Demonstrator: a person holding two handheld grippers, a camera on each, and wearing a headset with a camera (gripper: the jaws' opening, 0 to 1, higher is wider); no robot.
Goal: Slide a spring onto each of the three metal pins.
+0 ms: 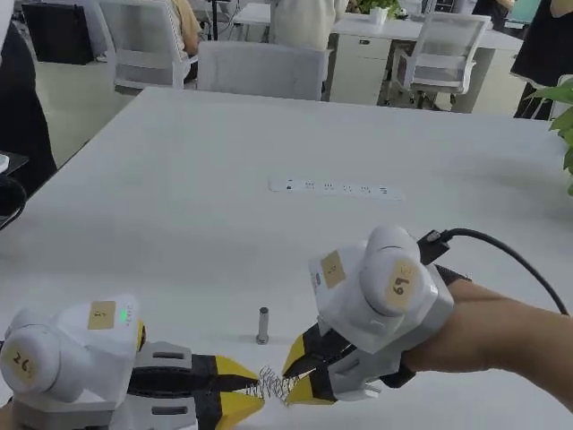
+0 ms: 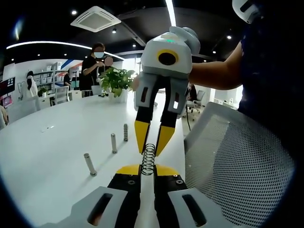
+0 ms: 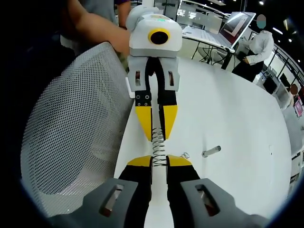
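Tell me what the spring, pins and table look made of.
Spring: thin bare steel wire, probably; grey, glinting coils. Pins: metal, likely steel; smooth grey cylinders with a dull sheen. Table: matte white, laminate or painted board; cannot tell which.

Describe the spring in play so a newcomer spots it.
At the near edge of the white table, the left gripper and right gripper face each other. The spring is the thin wire coil bridging their yellow tips, unlike the metal pin standing upright behind.

At the near edge of the desk [image 1: 179,224], the spring [image 1: 276,383] spans between the left gripper [image 1: 260,391] and the right gripper [image 1: 288,385] — a pin [image 1: 262,325] stands just behind it. The socket strip [image 1: 336,188] lies farther back, mid-desk.
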